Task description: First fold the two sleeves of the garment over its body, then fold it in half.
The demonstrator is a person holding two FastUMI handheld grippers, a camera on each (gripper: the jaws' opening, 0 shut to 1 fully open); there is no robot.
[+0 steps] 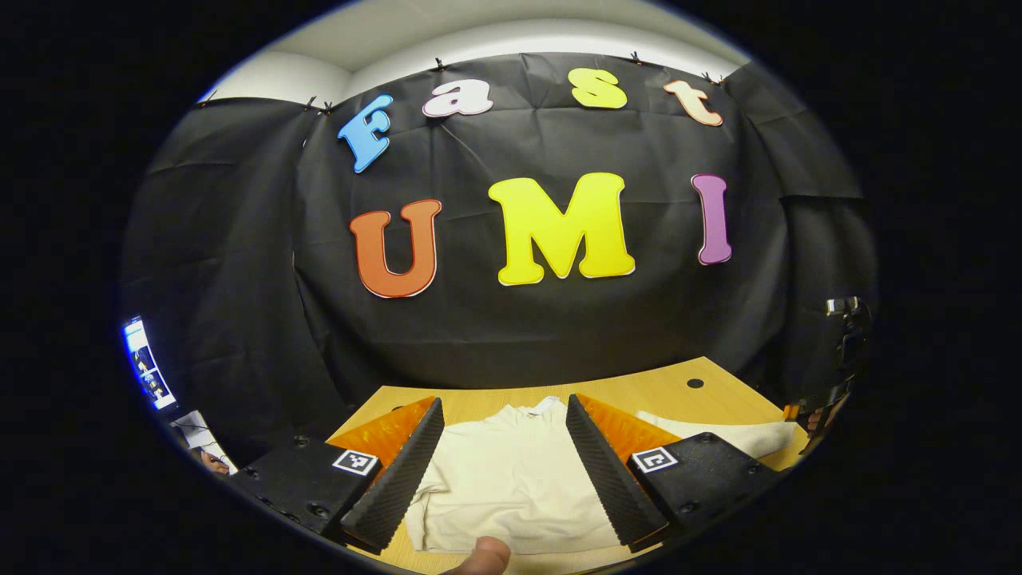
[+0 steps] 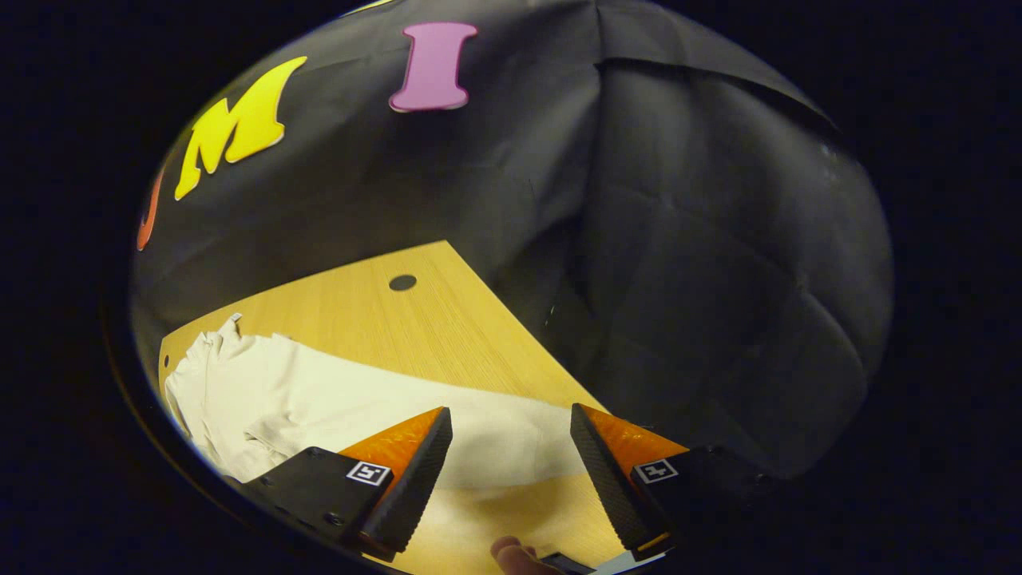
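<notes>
In the left gripper view we look low and level across the counter [image 1: 679, 387] at the garment [image 1: 511, 471], facing the booth wall. In the right gripper view we look down, angled toward the garment's [image 2: 335, 399] outstretched sleeve; both share garment and counter [image 2: 415, 319].

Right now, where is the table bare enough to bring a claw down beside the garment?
Bare wood lies behind the outstretched sleeve, between it and the table's far edge, around the round hole. A smaller patch sits below the sleeve, between the right claw's fingers. The garment crowds the middle, under the left claw.
</notes>
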